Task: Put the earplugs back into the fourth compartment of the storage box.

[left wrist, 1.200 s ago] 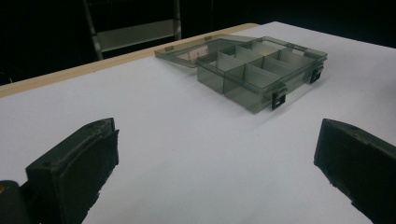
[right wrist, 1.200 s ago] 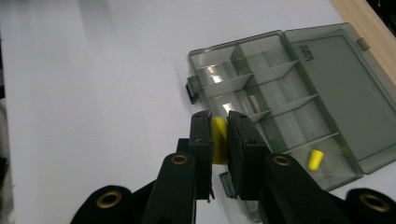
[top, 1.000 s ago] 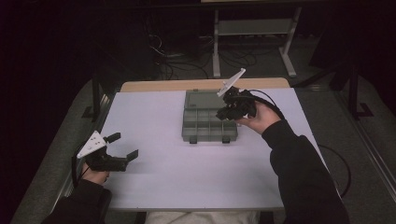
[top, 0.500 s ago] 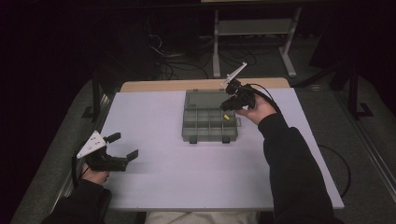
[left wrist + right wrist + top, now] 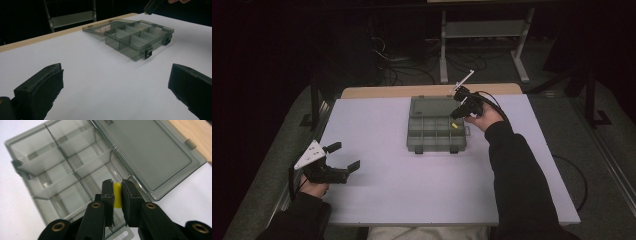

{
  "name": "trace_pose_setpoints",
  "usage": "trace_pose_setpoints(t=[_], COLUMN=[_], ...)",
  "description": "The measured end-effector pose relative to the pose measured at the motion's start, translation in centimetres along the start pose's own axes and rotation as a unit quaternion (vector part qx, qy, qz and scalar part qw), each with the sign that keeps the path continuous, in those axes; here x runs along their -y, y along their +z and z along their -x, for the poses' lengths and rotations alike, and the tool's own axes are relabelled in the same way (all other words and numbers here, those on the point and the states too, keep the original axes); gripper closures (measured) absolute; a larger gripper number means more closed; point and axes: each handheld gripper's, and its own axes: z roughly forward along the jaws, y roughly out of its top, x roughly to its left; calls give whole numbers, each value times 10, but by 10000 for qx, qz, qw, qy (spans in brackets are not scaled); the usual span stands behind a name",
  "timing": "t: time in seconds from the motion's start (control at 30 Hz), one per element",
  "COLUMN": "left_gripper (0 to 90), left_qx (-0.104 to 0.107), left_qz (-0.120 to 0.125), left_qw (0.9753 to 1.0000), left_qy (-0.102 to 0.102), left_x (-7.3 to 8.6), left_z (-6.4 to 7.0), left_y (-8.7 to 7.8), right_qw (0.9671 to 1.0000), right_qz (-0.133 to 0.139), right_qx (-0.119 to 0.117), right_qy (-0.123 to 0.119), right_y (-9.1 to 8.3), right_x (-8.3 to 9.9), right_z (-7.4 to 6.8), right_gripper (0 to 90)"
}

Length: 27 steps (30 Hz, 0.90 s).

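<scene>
My right hand-held gripper [image 5: 117,192] is clamping a yellow piece [image 5: 117,198] over the open organizer box's [image 5: 434,132] right edge; my left hand-held gripper [image 5: 343,156], jaws apart, is resting on bare desk [image 5: 412,190].

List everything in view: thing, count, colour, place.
Compartment box: one, smoky grey, lid open, far middle of the table.
Small block: one, yellow, clamped in the right gripper over the box's right end.
Table: one, white top with a wooden far edge.
Metal stand: one, pale grey, on the floor beyond the table.
Left gripper: black, open, near left of the table.
Right gripper: black, shut on the block.
</scene>
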Motion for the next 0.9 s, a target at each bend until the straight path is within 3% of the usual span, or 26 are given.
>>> trace_pose_setpoints(t=[0.23, 0.37, 0.53, 0.67, 0.9], left_gripper=[0, 0, 0, 0, 0], left_qx=[9, 10, 3, -2, -5], left_qz=[6, 1, 1, -6, -11], left_qw=[10000, 10000, 10000, 10000, 10000], left_qy=[-2, -3, -4, -2, 7], left_x=[0, 0, 0, 0, 0], left_z=[0, 0, 0, 0, 0], left_y=[0, 0, 0, 0, 0], right_qw=[9998, 9997, 9982, 9973, 9953], right_qz=[-167, -65, 353, 440, 650], right_qx=[-56, 33, 128, 180, 294], right_qy=[105, 243, 474, 551, 653], right_y=[17, 14, -3, -15, -37], right_x=[7, 13, 24, 33, 48], right_z=[5, 5, 5, 4, -1], right_gripper=[775, 590, 373, 164, 20])
